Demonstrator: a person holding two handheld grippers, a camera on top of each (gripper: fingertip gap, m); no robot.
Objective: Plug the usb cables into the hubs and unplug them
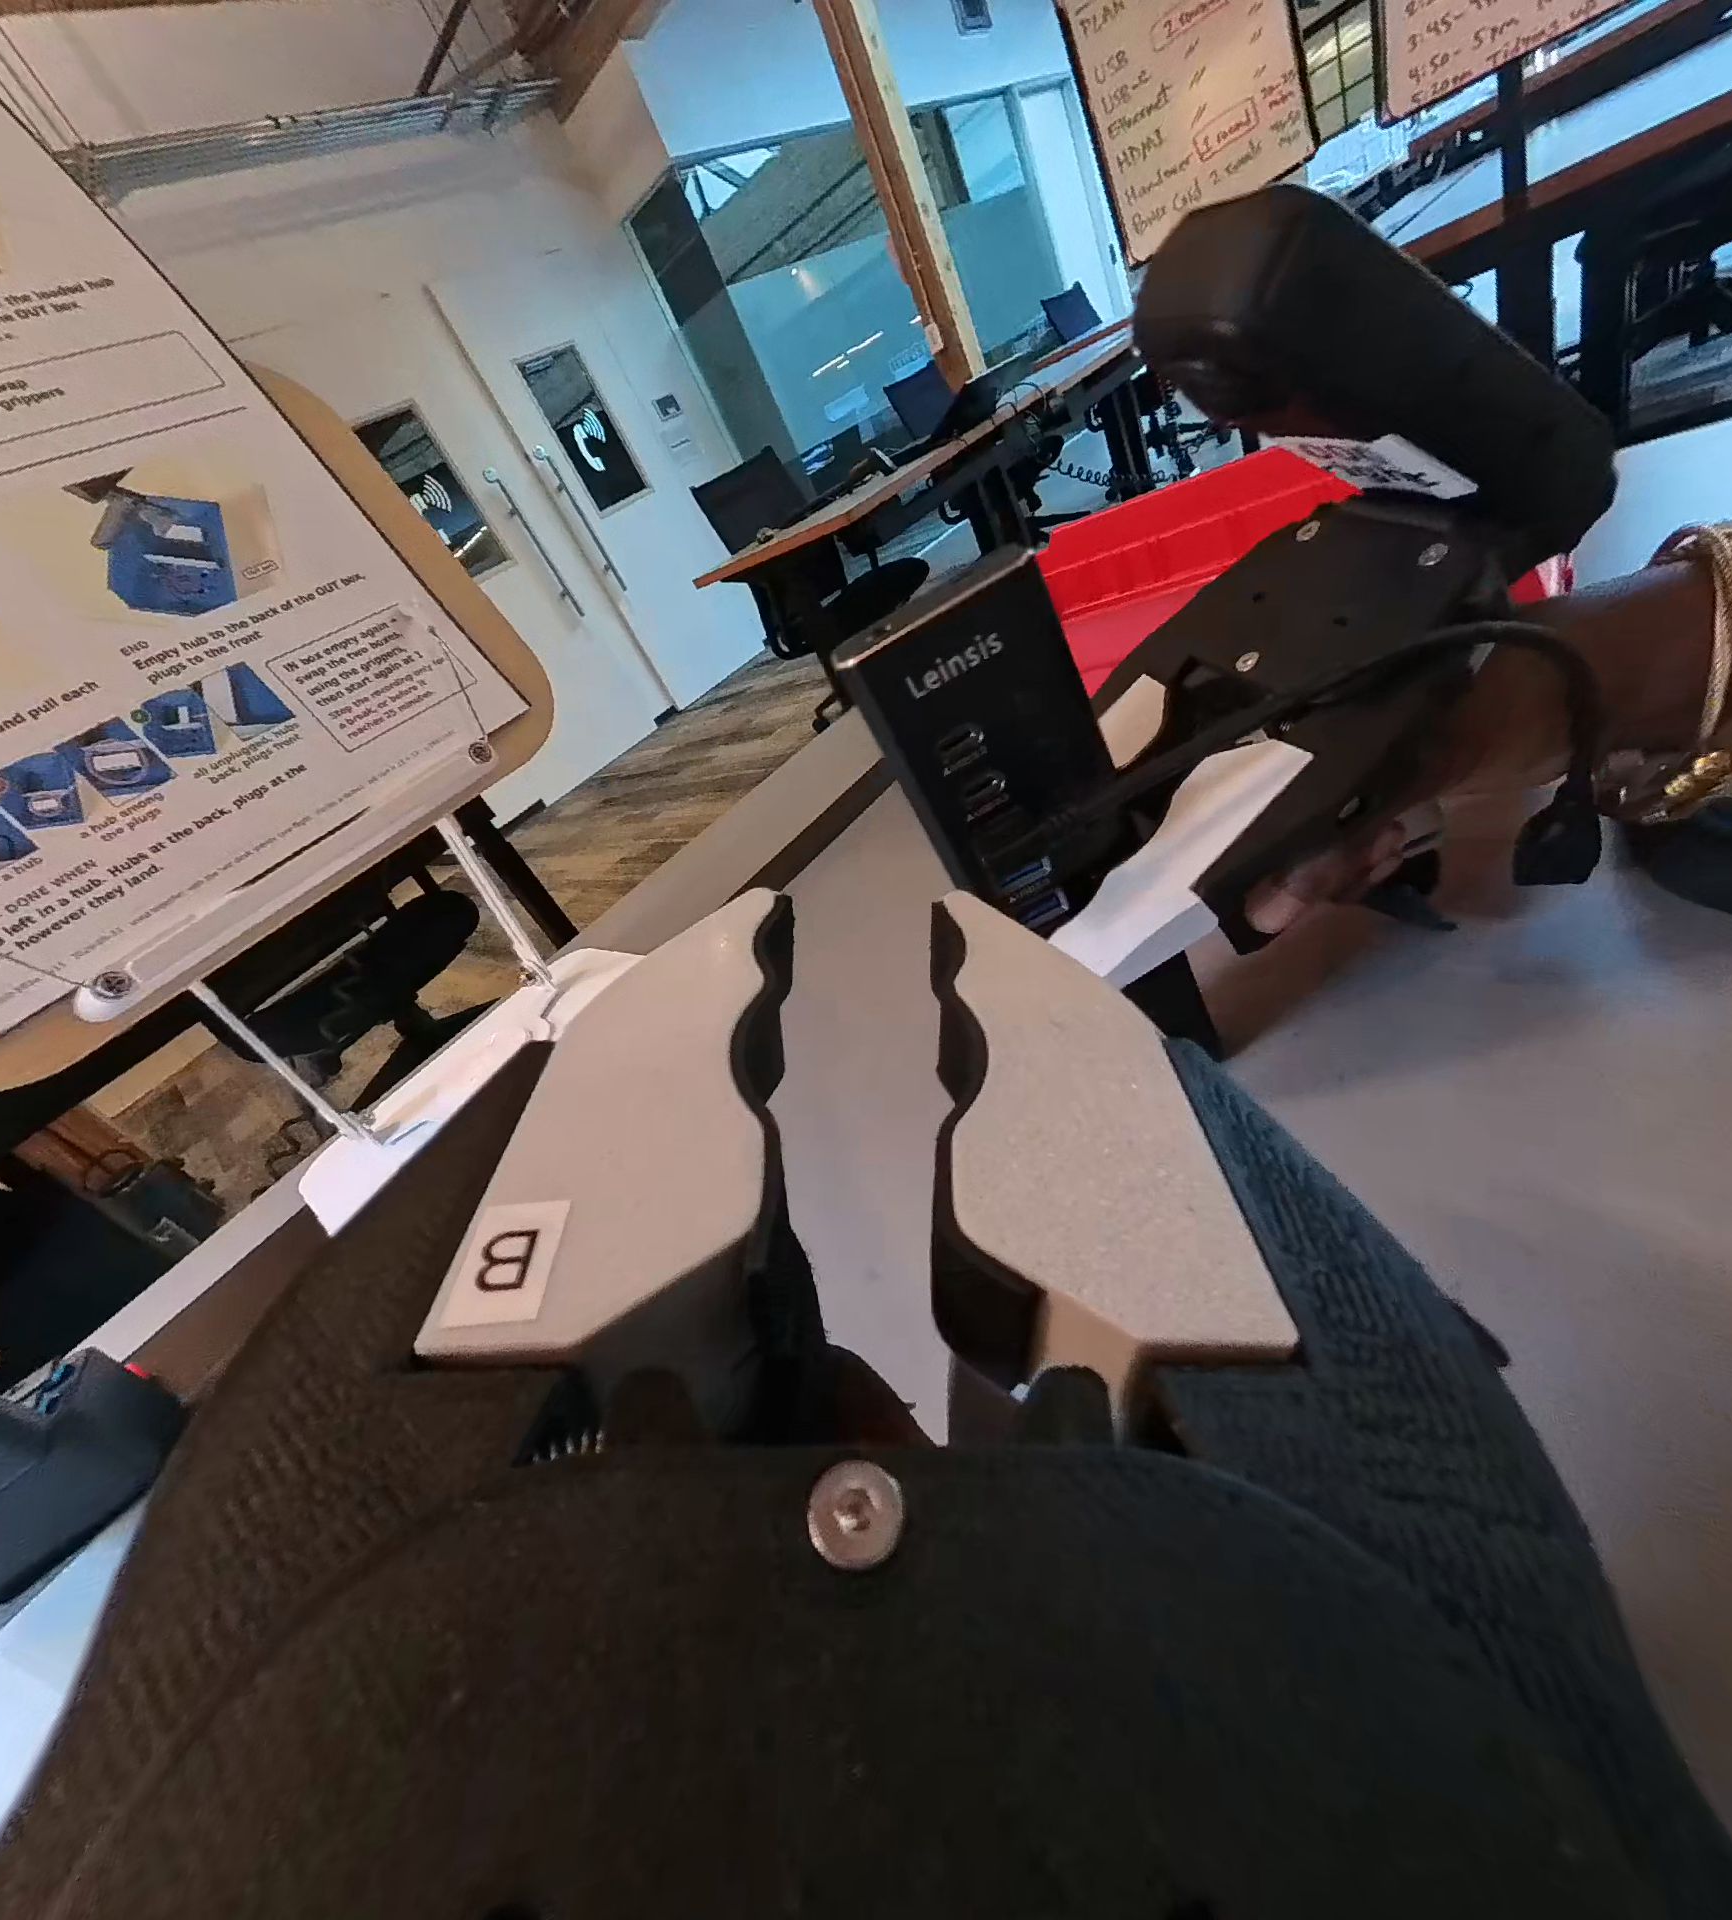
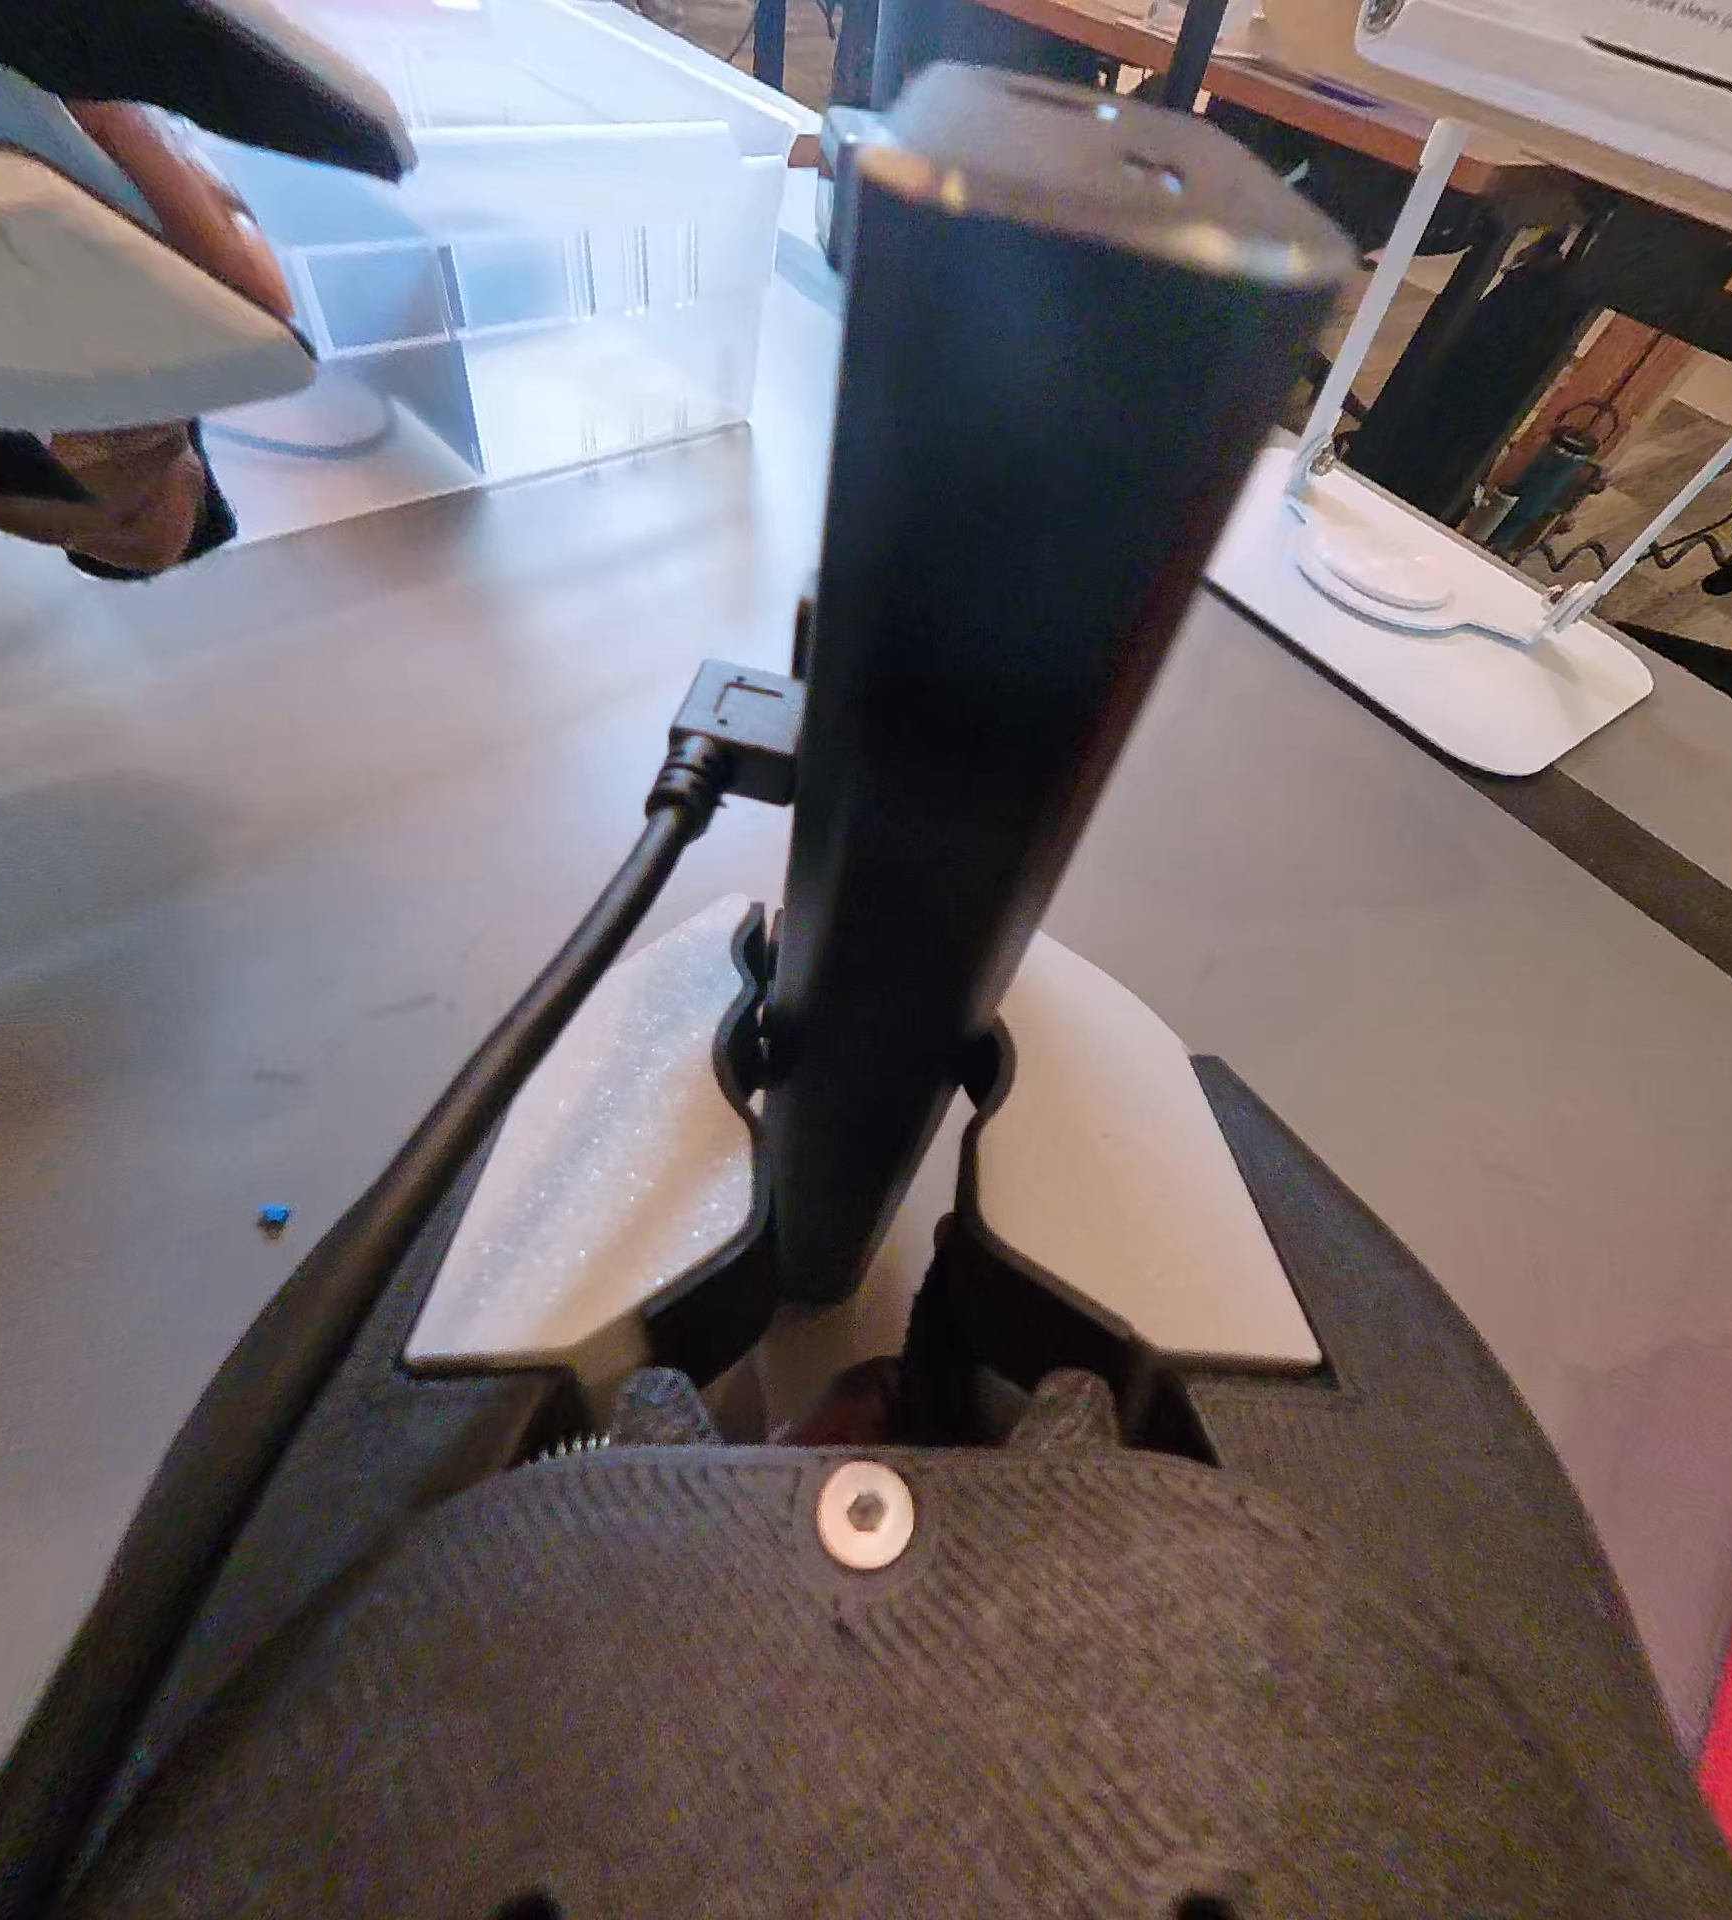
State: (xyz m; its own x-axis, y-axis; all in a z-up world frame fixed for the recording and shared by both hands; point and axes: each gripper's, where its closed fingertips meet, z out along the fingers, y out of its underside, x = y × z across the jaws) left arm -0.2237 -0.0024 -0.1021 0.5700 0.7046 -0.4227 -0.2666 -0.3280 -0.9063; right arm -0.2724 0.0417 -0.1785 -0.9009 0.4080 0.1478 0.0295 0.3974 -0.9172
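Taking the black hub (image 2: 1007, 644) as the landmark: in the right wrist view, a clear plastic bin (image 2: 571, 301) sits behind and to the left of the hub on the grey table (image 2: 322, 727); what it holds cannot be made out. Near the left edge of that view the left gripper (image 2: 93, 301) shows blurred, held by a hand (image 2: 166, 239). A black cable (image 2: 571, 987) with an angled plug (image 2: 742, 732) is seated in the hub's left side. The right gripper (image 2: 867, 1039) is clamped on the hub's lower end, and the hub stands up between its white fingers (image 2: 613, 1122). In the left wrist view, the left gripper (image 1: 862, 925) stands apart and empty, just short of the hub (image 1: 987, 748). A red bin (image 1: 1184, 540) lies behind the hub, contents hidden.
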